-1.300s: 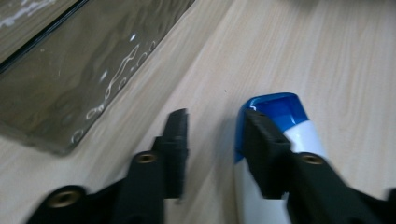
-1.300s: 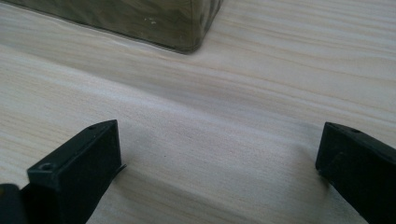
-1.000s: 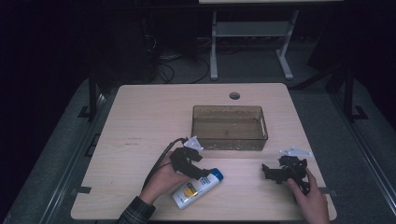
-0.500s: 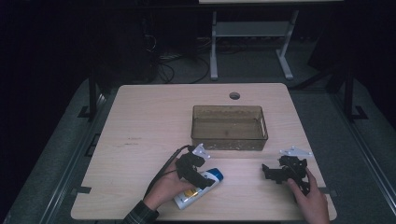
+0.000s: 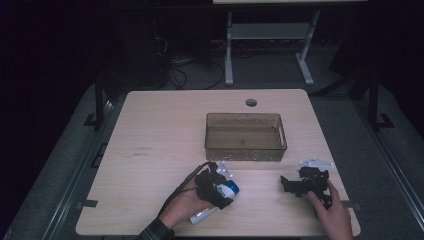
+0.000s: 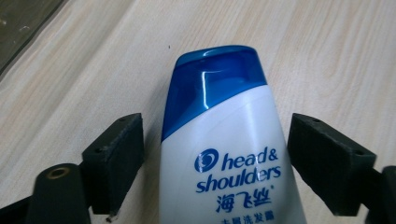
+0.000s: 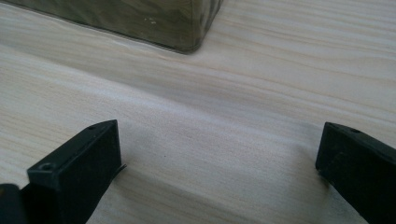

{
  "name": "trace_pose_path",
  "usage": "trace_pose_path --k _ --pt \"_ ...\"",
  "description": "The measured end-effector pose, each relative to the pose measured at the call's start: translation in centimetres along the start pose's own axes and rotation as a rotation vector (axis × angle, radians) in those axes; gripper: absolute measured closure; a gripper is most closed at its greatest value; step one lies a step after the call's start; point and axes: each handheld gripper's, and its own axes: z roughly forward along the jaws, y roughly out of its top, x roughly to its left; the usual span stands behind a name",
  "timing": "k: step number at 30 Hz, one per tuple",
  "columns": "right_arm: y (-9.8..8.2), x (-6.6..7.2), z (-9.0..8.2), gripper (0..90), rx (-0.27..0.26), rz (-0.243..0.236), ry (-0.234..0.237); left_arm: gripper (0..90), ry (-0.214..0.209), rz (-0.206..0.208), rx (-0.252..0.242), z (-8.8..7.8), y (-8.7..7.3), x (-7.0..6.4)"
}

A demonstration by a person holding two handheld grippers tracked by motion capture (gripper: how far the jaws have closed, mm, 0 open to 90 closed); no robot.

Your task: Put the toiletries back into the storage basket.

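A white shampoo bottle [image 5: 202, 216] with a blue cap [image 5: 231, 188] lies on the wooden table near its front edge. My left gripper [image 5: 219, 189] is lowered over the bottle's cap end. In the left gripper view the bottle [image 6: 219, 107] lies between the jaws of my left gripper [image 6: 219, 161], with a gap on each side. These jaws have just been opening and stand open around the bottle. My right gripper [image 5: 286, 183] rests at the front right, open. In the right gripper view, my right gripper [image 7: 219, 163] has bare table between its jaws.
A clear brownish tray [image 5: 245, 153] stands at mid-table behind both grippers; its corner [image 7: 187, 23] is ahead in the right gripper view. A round cable hole [image 5: 251, 102] lies near the far edge. Bare table stretches to the left.
My left gripper has moved right and toward the front edge, sinking onto the bottle's cap end. The bottle and the right gripper have stayed put.
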Motion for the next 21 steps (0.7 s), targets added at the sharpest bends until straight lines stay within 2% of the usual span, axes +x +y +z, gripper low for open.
trace_pose_path --k 8,12,21 --pt "0.00 0.00 0.00 0.0 0.000 0.000 0.000 24.4 0.028 0.033 0.017 0.11 0.08 -0.26" --pt "0.00 -0.01 0.00 0.0 0.000 -0.001 0.000 31.9 0.021 0.036 0.008 -0.03 0.04 -0.28" --pt "0.00 0.00 0.00 0.0 0.000 0.000 0.000 33.3 0.010 0.037 0.003 -0.10 -0.01 -0.19"
